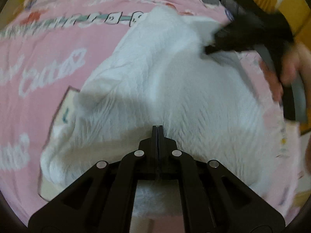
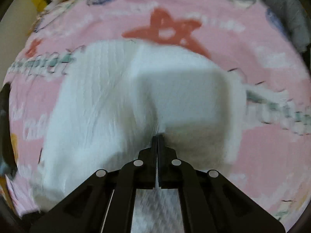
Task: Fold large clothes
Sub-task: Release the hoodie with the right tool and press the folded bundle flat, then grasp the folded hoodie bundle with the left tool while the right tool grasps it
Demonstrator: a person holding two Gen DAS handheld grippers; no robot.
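garment [image 1: 165, 81]: white crinkled matt cloth | blanket [image 1: 48, 58]: pink soft printed fabric | tongs [image 1: 157, 128]: matt black plastic

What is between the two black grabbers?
Only the white garment. The left wrist view shows it stretching from the left gripper to the right gripper, over the pink blanket.

- white garment [image 1: 165, 81], faint crinkle texture, center of frame
- pink bedsheet [image 1: 48, 62], white script lettering at left, red star [image 2: 167, 29] at top
- black grippers: left gripper [image 1: 157, 128], right gripper [image 2: 157, 136]
- grey cloth [image 2: 287, 9], upper right
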